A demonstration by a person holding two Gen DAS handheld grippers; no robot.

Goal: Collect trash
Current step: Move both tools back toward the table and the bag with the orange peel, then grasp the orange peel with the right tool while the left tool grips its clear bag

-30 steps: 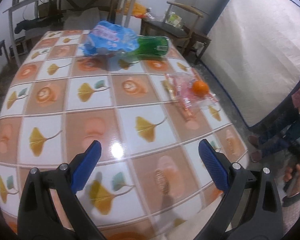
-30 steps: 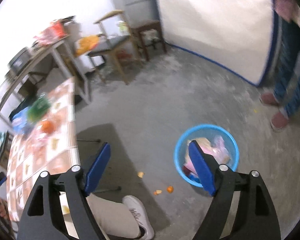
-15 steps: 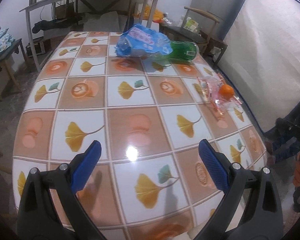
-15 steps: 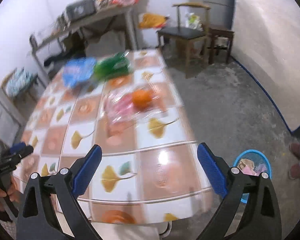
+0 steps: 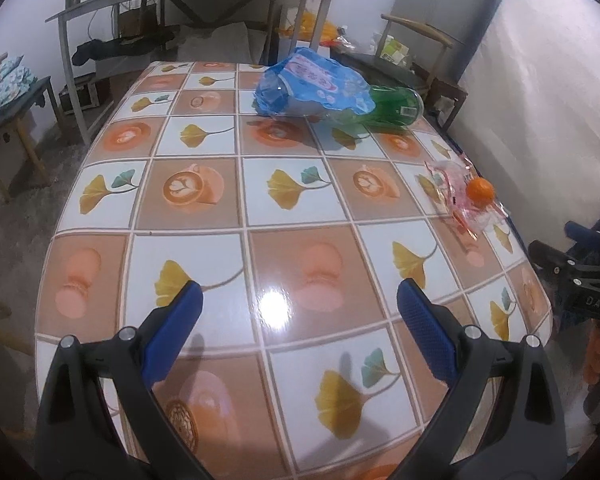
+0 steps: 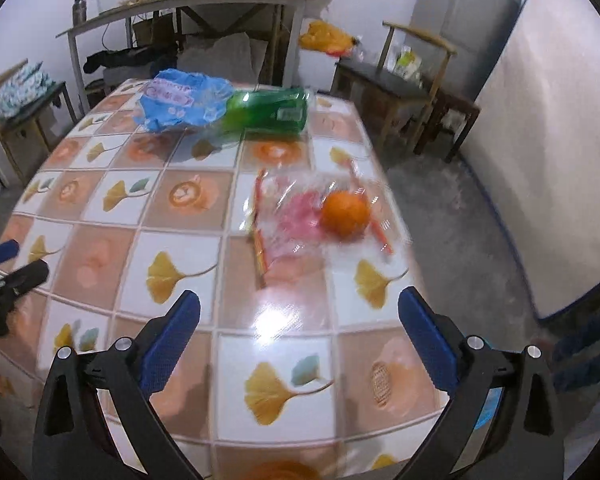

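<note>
On the tiled table (image 5: 180, 240) lie a crumpled blue plastic bag (image 5: 316, 86) (image 6: 180, 100) and a green bottle (image 5: 392, 110) (image 6: 268, 114) on its side at the far end. A clear pink wrapper (image 5: 452, 200) (image 6: 292, 220) lies near the right edge with an orange (image 5: 480, 190) (image 6: 346, 212) resting on it. My left gripper (image 5: 298, 296) hangs open over the near part of the table, holding nothing. Short of the wrapper, my right gripper (image 6: 299, 300) has its jaws opening, with nothing between them.
A wooden chair (image 6: 392, 80) and a metal shelf table (image 6: 180, 4) stand beyond the table. A white mattress (image 6: 540, 160) leans against the right wall. A small stool with cloth (image 5: 8, 100) is at the left. A person's legs (image 6: 588, 344) show at the right.
The right gripper swung from the floor and a blue basin to above the table, facing the wrapper, and its jaws widened. The left gripper drew back a little, showing more of the table.
</note>
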